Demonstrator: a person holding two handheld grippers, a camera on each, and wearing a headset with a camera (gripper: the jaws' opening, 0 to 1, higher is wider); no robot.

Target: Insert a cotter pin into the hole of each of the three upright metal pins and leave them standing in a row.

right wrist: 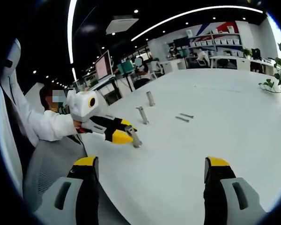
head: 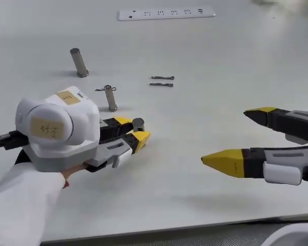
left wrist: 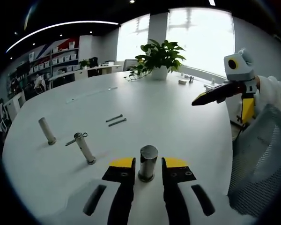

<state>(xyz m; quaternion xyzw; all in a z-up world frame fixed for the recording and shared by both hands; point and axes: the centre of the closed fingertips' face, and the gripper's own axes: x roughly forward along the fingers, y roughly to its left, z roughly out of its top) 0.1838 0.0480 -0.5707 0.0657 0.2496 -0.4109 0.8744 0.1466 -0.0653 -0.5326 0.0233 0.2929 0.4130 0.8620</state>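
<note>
Three grey metal pins stand on the white table. The far pin (head: 79, 62) (left wrist: 47, 130) is bare. A cotter pin (head: 105, 89) (left wrist: 77, 138) goes through the top of the middle pin (head: 111, 98) (left wrist: 85, 148). The near pin (head: 138, 124) (left wrist: 147, 162) (right wrist: 135, 138) stands between the yellow tips of my left gripper (head: 133, 129) (left wrist: 149, 163), with a thin gap on each side. Two loose cotter pins (head: 162, 81) (left wrist: 116, 120) (right wrist: 183, 117) lie side by side further right. My right gripper (head: 231, 137) (right wrist: 151, 161) hovers wide open at the right, holding nothing.
A white power strip (head: 166, 13) lies at the far edge of the table. A potted plant (left wrist: 159, 58) stands across the table in the left gripper view. The table's near edge (head: 185, 225) runs just below both grippers.
</note>
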